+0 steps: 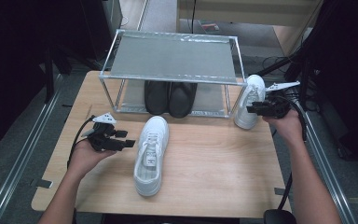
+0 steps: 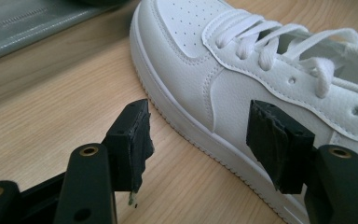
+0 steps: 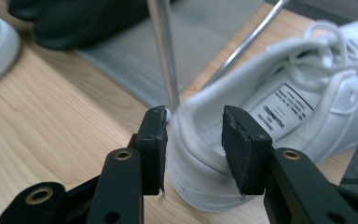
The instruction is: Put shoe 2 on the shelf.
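Gripping the heel collar of the white sneaker (image 3: pixel 270 116) at the rack's (image 1: pixel 172 77) right end, the right gripper (image 3: pixel 193 140) should lift squarely while the left gripper (image 2: pixel 198 140) waits unclenched beside the other sneaker (image 1: pixel 151 154).

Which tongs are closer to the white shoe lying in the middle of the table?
Left. The left tongs sit open just beside the middle white shoe, not touching it. The right tongs are off at the other white shoe by the rack.
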